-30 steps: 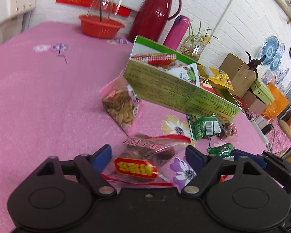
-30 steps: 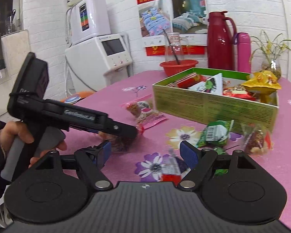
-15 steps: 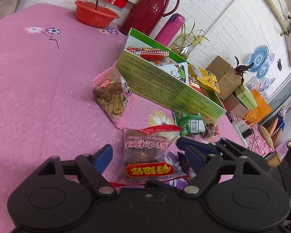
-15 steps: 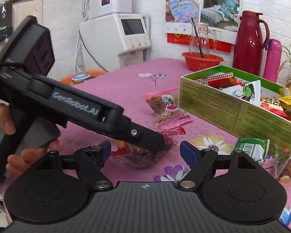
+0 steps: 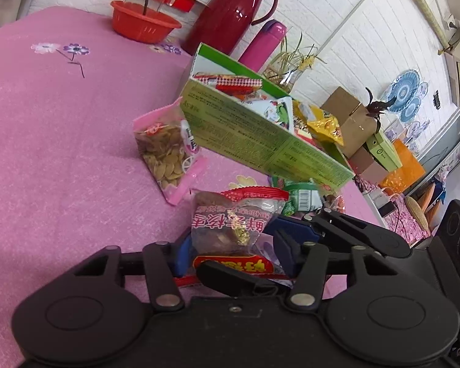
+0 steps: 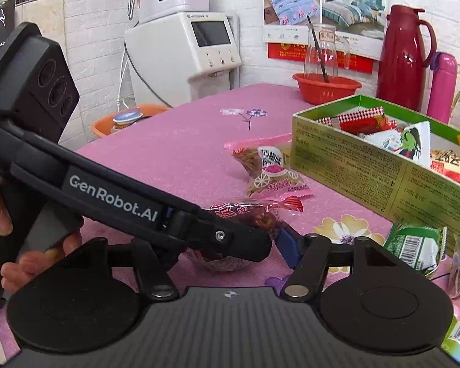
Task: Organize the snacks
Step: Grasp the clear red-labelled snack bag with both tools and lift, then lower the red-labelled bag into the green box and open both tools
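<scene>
A clear packet of brown snacks with red ends (image 5: 230,224) stands between my left gripper's (image 5: 230,256) blue pads, which are shut on it. In the right wrist view the same packet (image 6: 248,214) lies under the left gripper's body. My right gripper (image 6: 227,245) also reaches around this packet; its left finger is hidden, and its jaws have narrowed. The green snack box (image 5: 260,141) holding several packets stands behind. A pink bag of seeds (image 5: 165,153) lies left of the box.
A green packet (image 6: 414,248) and other small packets lie by the box's near side. A red basin (image 5: 144,24), red thermos (image 5: 233,15), pink bottle (image 5: 263,46) and plant stand at the back. The pink cloth (image 5: 61,122) stretches left.
The left gripper closed on the red-ended packet, which now stands upright between its pads. The right gripper moved in from the right and its fingers narrowed around the same packet.
</scene>
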The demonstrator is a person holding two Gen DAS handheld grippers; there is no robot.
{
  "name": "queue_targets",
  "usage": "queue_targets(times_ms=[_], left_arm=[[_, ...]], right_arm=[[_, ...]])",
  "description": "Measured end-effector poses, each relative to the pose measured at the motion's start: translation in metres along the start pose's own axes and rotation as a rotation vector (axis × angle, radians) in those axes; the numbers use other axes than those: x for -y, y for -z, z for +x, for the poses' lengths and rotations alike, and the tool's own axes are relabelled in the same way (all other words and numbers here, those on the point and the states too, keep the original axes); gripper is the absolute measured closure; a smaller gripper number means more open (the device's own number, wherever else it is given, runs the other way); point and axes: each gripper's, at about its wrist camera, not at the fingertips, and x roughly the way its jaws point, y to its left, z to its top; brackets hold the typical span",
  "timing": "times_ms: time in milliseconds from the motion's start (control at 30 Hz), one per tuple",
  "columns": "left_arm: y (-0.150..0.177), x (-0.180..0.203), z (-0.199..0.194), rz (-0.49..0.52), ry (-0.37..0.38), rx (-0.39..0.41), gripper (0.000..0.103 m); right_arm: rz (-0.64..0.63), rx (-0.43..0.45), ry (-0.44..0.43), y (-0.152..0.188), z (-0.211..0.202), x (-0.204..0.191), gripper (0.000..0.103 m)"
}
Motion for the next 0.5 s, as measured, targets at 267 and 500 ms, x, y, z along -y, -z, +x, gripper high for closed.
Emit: queue_targets(times_ms=[267,500], left_arm=[[-0.031,0.046,-0.007,0.123,0.034,0.074,0.084],[-0.077,0.083,0.026,0.212,0.083,0.109,0.084]], right_arm=[[-0.002,0.161,0.054,-0.018,-0.038,0.013,0.003],[-0.042,0.271,0.180,-0.042,-0.050,0.052,0.005]])
